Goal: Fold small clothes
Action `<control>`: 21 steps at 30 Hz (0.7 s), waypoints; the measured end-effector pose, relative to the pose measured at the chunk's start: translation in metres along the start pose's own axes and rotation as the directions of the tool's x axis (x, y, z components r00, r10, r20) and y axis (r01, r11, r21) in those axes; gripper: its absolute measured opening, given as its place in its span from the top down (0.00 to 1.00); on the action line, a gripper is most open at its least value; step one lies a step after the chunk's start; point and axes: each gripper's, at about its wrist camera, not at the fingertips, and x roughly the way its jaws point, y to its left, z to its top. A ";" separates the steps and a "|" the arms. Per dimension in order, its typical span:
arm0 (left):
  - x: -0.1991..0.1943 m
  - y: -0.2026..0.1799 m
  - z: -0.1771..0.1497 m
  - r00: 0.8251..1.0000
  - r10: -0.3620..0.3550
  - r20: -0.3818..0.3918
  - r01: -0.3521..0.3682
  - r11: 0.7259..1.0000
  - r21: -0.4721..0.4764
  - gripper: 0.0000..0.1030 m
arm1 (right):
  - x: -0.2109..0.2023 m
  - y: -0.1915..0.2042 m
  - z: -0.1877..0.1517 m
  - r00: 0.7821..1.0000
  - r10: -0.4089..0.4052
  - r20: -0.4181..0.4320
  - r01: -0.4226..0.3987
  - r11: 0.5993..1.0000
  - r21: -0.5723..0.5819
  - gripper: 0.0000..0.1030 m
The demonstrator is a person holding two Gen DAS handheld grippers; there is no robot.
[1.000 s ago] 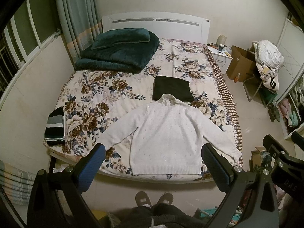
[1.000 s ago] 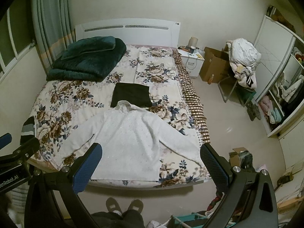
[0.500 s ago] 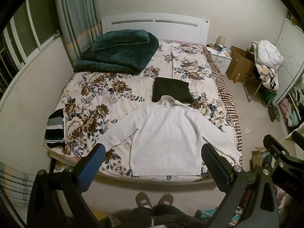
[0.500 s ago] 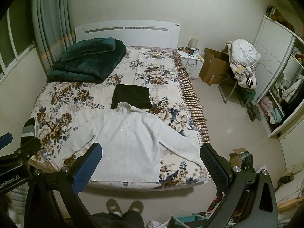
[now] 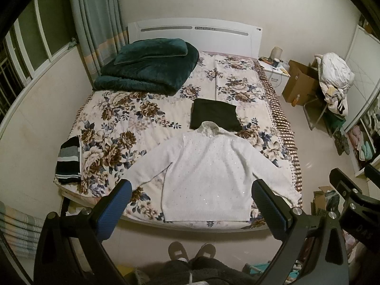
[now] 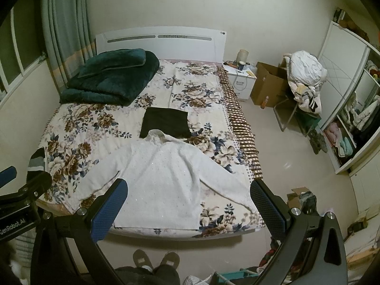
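A white sequined sweater (image 5: 206,175) lies flat on the floral bed (image 5: 123,128), collar away from me, both sleeves spread out; it also shows in the right wrist view (image 6: 163,180). A folded dark garment (image 5: 215,117) lies just beyond its collar. A folded striped garment (image 5: 68,160) sits at the bed's left edge. My left gripper (image 5: 190,204) is open and empty, held high above the sweater's hem. My right gripper (image 6: 187,204) is open and empty, high over the bed's near edge.
A folded green blanket (image 5: 147,68) lies at the head of the bed. A nightstand (image 6: 239,83), a cardboard box (image 6: 268,87) and a chair piled with clothes (image 6: 306,83) stand right of the bed. A wardrobe (image 6: 351,118) is at the far right. My slippered feet (image 5: 190,251) stand at the bed's foot.
Both grippers have drifted very slightly, so the bed sits a touch lower in view. Nothing on the bed has moved.
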 end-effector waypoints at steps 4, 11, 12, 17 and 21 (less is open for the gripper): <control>0.000 0.000 0.000 1.000 -0.001 0.001 0.001 1.000 0.001 0.00 | -0.001 0.000 0.000 1.000 0.001 0.002 -0.001 1.000 -0.001 0.00; -0.002 -0.003 0.002 1.000 -0.002 0.004 0.002 1.000 0.002 0.00 | -0.003 0.001 0.000 1.000 0.001 0.004 -0.001 1.000 0.001 0.00; 0.000 0.000 0.000 1.000 -0.002 0.003 0.002 1.000 0.001 0.00 | -0.003 0.002 -0.001 1.000 0.000 0.005 0.000 1.000 0.000 0.00; -0.001 0.000 0.000 1.000 -0.003 0.006 0.003 1.000 0.001 0.00 | -0.005 0.001 0.002 1.000 0.000 0.006 0.000 1.000 0.001 0.00; -0.002 -0.011 0.006 1.000 -0.003 0.008 0.003 1.000 0.000 0.00 | -0.004 0.002 -0.001 1.000 0.000 0.008 0.000 1.000 0.000 0.00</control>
